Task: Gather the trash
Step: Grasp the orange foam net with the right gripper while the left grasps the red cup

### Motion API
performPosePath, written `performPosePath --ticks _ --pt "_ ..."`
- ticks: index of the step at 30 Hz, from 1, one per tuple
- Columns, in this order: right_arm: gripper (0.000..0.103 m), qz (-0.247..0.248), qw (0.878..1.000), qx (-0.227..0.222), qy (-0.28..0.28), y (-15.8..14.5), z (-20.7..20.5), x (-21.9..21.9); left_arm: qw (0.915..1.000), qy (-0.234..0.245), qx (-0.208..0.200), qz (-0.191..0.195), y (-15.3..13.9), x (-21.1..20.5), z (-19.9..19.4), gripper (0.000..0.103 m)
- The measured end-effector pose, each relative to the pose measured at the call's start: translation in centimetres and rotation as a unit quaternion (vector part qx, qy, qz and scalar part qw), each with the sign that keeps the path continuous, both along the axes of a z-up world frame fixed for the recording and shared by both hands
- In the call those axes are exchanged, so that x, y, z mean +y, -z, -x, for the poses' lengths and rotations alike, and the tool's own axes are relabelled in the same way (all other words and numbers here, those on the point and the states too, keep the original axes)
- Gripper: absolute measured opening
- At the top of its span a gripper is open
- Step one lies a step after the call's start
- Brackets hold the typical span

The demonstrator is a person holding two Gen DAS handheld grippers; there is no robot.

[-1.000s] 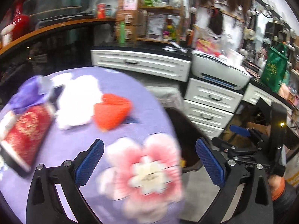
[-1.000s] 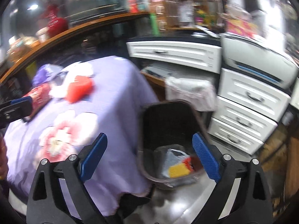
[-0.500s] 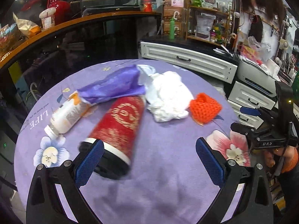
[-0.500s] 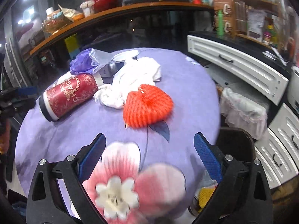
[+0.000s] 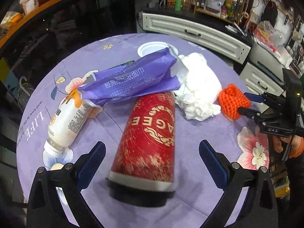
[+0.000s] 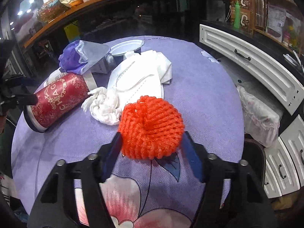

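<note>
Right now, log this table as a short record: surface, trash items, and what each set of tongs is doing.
surface: round table with purple floral cloth
red cup: on its side, black lid toward the left wrist camera
purple wrapper: lying across the cup's far end
white bottle: on its side, left of the cup
crumpled white tissue: right of the cup
orange foam net: between the right tongs
left tongs: open, straddling the cup's lid end
right tongs: closing around the net

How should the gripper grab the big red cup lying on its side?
Grip the red cup across its middle, coming down from above with one finger on each long side. It lies flat with its black lid end toward the open left gripper, so the rounded wall sits best between the pads.
</note>
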State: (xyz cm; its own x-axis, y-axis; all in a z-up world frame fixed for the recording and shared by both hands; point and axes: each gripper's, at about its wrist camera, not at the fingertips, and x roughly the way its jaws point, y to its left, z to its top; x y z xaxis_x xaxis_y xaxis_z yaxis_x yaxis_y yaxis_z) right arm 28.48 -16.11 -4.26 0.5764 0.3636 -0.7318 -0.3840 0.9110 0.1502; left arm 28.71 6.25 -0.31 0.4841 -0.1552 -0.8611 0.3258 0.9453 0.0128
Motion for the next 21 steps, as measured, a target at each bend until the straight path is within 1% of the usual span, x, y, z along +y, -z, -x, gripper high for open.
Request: performPosePath --ticks 1,2,3,6,8,11,16,17,18,21 --pt "0.049 -0.004 1.000 0.004 -0.004 0.1 0.0 0.0 1.0000 0.003 0.007 -0.004 0.2 0.0 -0.5 0.097" --pt "0.040 -0.008 1.000 0.005 -0.006 0.1 0.1 0.0 0.9998 0.008 0.016 -0.010 0.4 -0.2 -1.0 0.097" --pt "0.035 -0.015 1.000 0.006 -0.011 0.0 0.2 -0.2 0.9996 0.011 0.021 -0.016 0.6 -0.3 -1.5 0.097" --pt "0.026 -0.025 1.000 0.000 -0.011 -0.2 0.8 -0.4 0.9979 0.029 0.045 -0.036 1.1 -1.1 -2.8 0.097" --pt "0.024 -0.033 0.999 -0.002 -0.010 -0.4 1.2 -0.7 0.9955 0.041 0.069 -0.051 1.8 -1.7 -3.8 0.097" --pt "0.023 -0.032 0.999 -0.012 -0.012 -0.9 1.9 -0.7 0.9908 0.044 0.099 -0.080 3.0 -2.5 -5.2 0.097" --pt "0.022 -0.032 0.999 -0.024 -0.017 -1.4 3.0 -0.7 0.9837 0.052 0.125 -0.119 4.2 -3.7 -6.4 0.096" --pt "0.022 -0.033 0.999 -0.025 -0.017 -1.5 3.2 -0.8 0.9814 0.055 0.129 -0.131 4.5 -4.1 -6.6 0.095" --pt "0.022 -0.035 0.999 -0.025 -0.017 -1.5 3.4 -0.8 0.9796 0.056 0.131 -0.142 4.7 -4.4 -6.7 0.091" --pt "0.022 -0.041 0.999 -0.029 -0.016 -1.6 4.1 -1.1 0.9767 0.060 0.138 -0.153 5.0 -5.1 -6.9 0.081"
